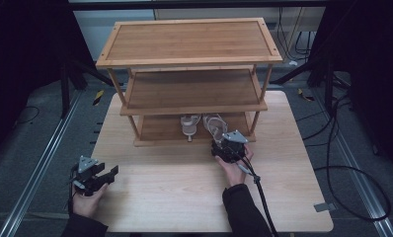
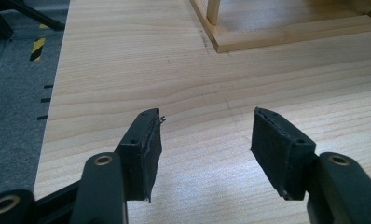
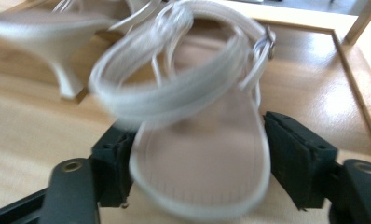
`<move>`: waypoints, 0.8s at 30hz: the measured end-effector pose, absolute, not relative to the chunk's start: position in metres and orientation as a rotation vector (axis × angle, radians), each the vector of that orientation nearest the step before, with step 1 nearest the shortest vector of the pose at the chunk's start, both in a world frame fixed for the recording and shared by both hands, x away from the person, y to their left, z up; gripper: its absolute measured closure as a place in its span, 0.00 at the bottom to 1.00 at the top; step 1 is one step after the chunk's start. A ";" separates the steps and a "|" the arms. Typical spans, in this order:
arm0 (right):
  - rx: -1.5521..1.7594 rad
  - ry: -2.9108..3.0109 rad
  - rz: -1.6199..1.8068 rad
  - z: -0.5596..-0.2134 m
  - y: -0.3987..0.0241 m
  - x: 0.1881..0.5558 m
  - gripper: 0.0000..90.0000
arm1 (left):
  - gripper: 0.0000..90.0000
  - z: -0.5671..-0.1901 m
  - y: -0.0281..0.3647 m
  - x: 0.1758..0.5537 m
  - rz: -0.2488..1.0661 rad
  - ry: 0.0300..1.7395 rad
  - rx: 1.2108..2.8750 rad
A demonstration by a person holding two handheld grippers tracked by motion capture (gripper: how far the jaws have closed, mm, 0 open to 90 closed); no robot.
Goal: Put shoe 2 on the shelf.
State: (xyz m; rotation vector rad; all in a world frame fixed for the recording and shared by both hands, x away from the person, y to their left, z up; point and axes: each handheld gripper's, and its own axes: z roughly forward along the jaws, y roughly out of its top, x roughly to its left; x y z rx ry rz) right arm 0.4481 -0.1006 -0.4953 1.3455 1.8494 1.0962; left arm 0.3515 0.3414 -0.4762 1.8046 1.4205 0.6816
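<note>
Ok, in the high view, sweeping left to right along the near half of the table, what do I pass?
Left hand-held gripper → left sandal → right sandal → right hand-held gripper, at the right sandal's near end.

Right hand-held gripper (image 1: 223, 143) at sandal (image 1: 215, 125) on rack (image 1: 189, 43) bottom shelf.
</note>
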 end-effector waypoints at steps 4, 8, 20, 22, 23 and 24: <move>1.345 1.874 1.149 -0.502 -0.105 0.444 0.45 | 0.46 -0.476 0.341 0.351 0.680 1.421 1.804; 1.330 1.898 1.120 -0.501 -0.106 0.442 0.47 | 0.47 -0.477 0.341 0.351 0.677 1.417 1.810; 1.342 1.937 1.116 -0.507 -0.110 0.435 0.76 | 0.47 -0.476 0.340 0.349 0.683 1.408 1.812; 1.341 1.948 1.105 -0.508 -0.110 0.437 0.86 | 0.47 -0.477 0.341 0.350 0.682 1.410 1.814; 1.340 1.943 1.113 -0.508 -0.110 0.438 0.86 | 0.47 -0.477 0.341 0.350 0.679 1.413 1.813; 1.344 1.945 1.116 -0.507 -0.109 0.438 0.87 | 0.47 -0.477 0.341 0.350 0.678 1.413 1.815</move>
